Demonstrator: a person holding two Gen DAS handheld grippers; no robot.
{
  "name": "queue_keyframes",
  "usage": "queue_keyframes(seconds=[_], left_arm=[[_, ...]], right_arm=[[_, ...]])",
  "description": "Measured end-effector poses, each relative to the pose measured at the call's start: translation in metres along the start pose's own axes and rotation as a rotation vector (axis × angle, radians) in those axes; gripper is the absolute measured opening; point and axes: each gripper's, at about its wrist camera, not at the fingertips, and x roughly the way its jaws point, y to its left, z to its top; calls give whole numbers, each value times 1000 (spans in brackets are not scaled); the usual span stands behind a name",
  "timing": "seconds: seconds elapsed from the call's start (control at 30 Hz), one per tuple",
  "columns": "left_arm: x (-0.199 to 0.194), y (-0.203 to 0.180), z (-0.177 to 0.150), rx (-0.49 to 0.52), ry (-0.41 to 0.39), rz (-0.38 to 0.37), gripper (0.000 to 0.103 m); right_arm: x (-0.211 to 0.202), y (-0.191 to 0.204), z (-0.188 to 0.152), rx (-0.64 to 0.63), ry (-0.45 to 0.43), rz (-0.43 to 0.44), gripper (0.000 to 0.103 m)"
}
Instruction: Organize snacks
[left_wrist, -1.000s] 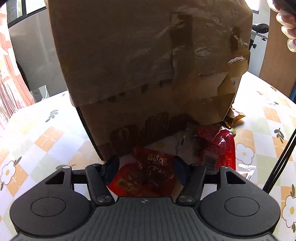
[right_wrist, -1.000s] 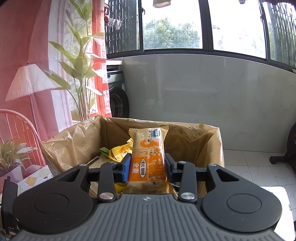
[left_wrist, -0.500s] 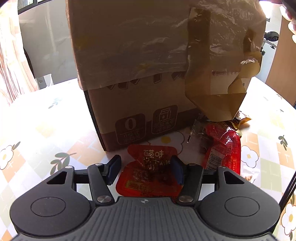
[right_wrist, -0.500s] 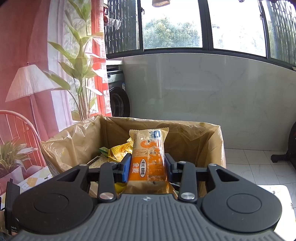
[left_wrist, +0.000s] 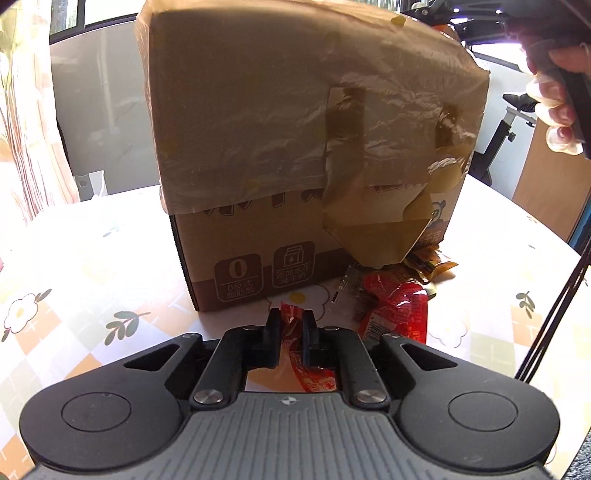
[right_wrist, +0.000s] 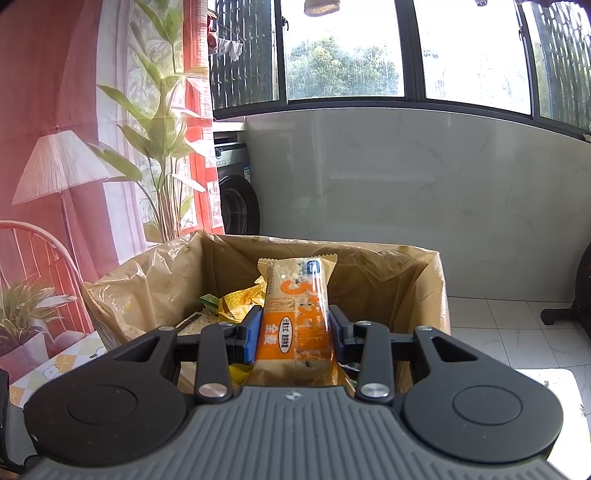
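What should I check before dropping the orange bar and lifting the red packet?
1. Right claw clamped on the orange bar: ok.
2. Bar over the open box: ok.
3. Room in the box for the bar: ok, other snacks lie low inside.
4. Left claw, just closed, pinching the red packet: ok.
5. Red packet off the table: cannot tell.
6. Second red packet clear of the left claw: ok, it lies apart to the right.
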Motion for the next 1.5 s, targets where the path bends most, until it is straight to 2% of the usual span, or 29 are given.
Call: queue_keyframes(seconds=[0.1, 0.3, 0.43, 0.53, 0.63, 0.77, 0.87, 0.97, 1.0, 1.07, 1.1, 1.13, 1.2, 1.23, 1.3, 1.43, 1.5], left_arm=[[-16, -3, 4, -19, -35, -5, 12], [-65, 3, 33, -55, -177, -15, 12], [-103, 4, 71, -23, -314, 5, 12], [-121, 7, 103, -6, -391, 15, 12], [-123, 7, 141, 8, -435, 12, 12], [-98, 7, 183, 7, -448, 43, 12], [-71, 10, 202, -30, -405, 60, 12], [-43, 6, 209, -30, -350, 109, 13], [-35, 4, 210, -27, -330, 122, 16], [-21, 2, 211, -26, -288, 163, 33], [-18, 0, 211, -31, -279, 183, 56], [-18, 1, 211, -50, -282, 190, 71], [-24, 1, 209, -83, -306, 154, 78], [-28, 0, 208, -89, -310, 133, 85], [-35, -4, 206, -74, -317, 132, 96], [-47, -12, 201, -64, -331, 130, 103], [-56, -16, 195, -73, -357, 129, 103]], right_arm=[[-2, 1, 0, -2, -3, 2, 39], [-5, 0, 1, -7, -3, -2, 39], [-2, 0, 1, -1, 5, -11, 39], [1, -1, 2, 12, 11, -18, 39], [4, -2, 3, 31, 22, -28, 39], [12, -3, 5, 58, 41, -51, 39], [18, -4, 7, 78, 57, -70, 39], [25, -5, 7, 92, 71, -85, 39], [28, -6, 8, 98, 78, -91, 39], [29, -8, 8, 106, 79, -100, 42], [27, -8, 8, 109, 70, -103, 42], [25, -9, 8, 111, 64, -101, 46], [17, -8, 9, 109, 46, -99, 52], [12, -7, 9, 103, 36, -98, 56], [2, -4, 10, 86, 15, -88, 64], [-20, 5, 11, 63, -30, -76, 82], [-31, 12, 11, 57, -64, -72, 91]])
